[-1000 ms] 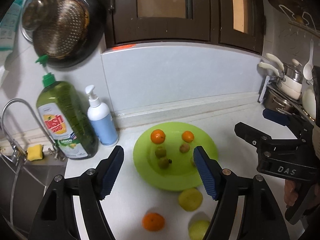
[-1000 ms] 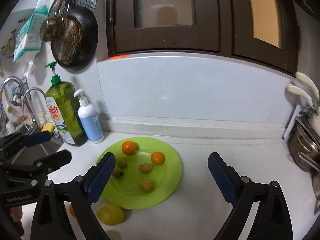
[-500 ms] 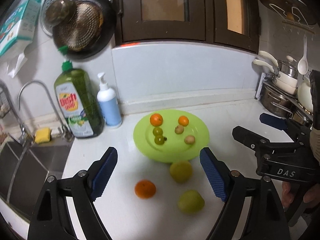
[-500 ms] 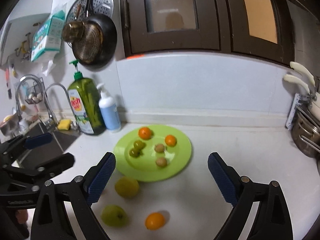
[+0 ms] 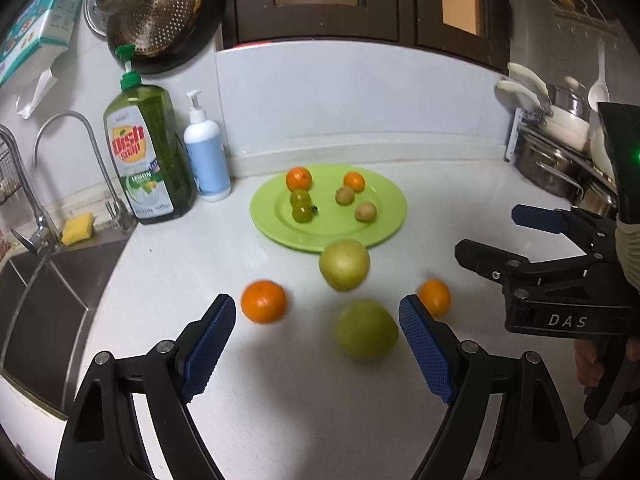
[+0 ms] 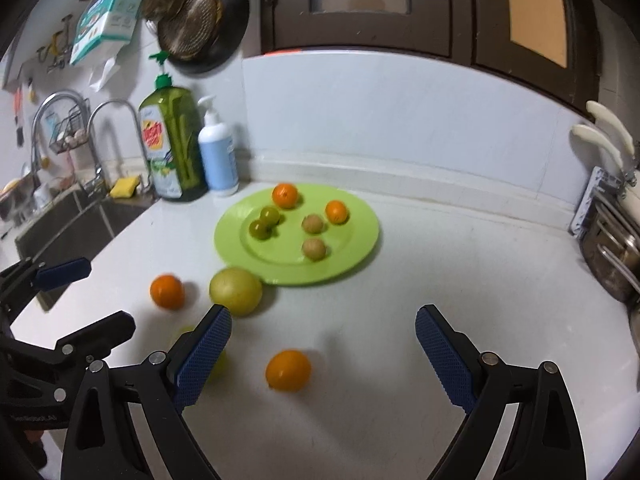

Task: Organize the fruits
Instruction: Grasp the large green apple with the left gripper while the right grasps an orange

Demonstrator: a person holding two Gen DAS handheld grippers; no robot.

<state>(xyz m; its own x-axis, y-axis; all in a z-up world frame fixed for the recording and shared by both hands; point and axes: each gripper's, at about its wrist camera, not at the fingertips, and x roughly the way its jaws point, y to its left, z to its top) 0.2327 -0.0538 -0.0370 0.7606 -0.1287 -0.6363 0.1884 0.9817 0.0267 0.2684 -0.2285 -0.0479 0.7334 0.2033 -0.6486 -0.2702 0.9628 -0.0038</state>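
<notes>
Left wrist view: the left gripper (image 5: 316, 342) is spread wide and holds nothing. A big green fruit (image 5: 366, 335) sits on the white counter (image 5: 168, 264) between its blue pads, but they do not touch it. An orange (image 5: 263, 301) lies just past the left pad. A small orange (image 5: 434, 297) peeks out behind the right pad. A bit farther is a yellow-green fruit (image 5: 344, 264), right at the near edge of the green plate (image 5: 390, 220). On the plate are two oranges, two small green fruits and two small brown ones. The right gripper (image 5: 500, 236) is off to the side, and its black body says "DAS". Behind the plate stand a green soap bottle (image 5: 146, 152) that says "dish soap" and "LEMON", and a white and blue pump bottle (image 5: 207, 152). The sink (image 5: 36, 292) and a yellow sponge (image 5: 77, 228) are next to them. A pan (image 5: 168, 20) hangs on the wall.

Right wrist view: the right gripper (image 6: 323, 354) is spread wide too, with nothing in it. An orange (image 6: 288, 370) lies on the counter between its pads, not touched. Writing on the left gripper (image 6: 76, 300) is too blurry to read.
</notes>
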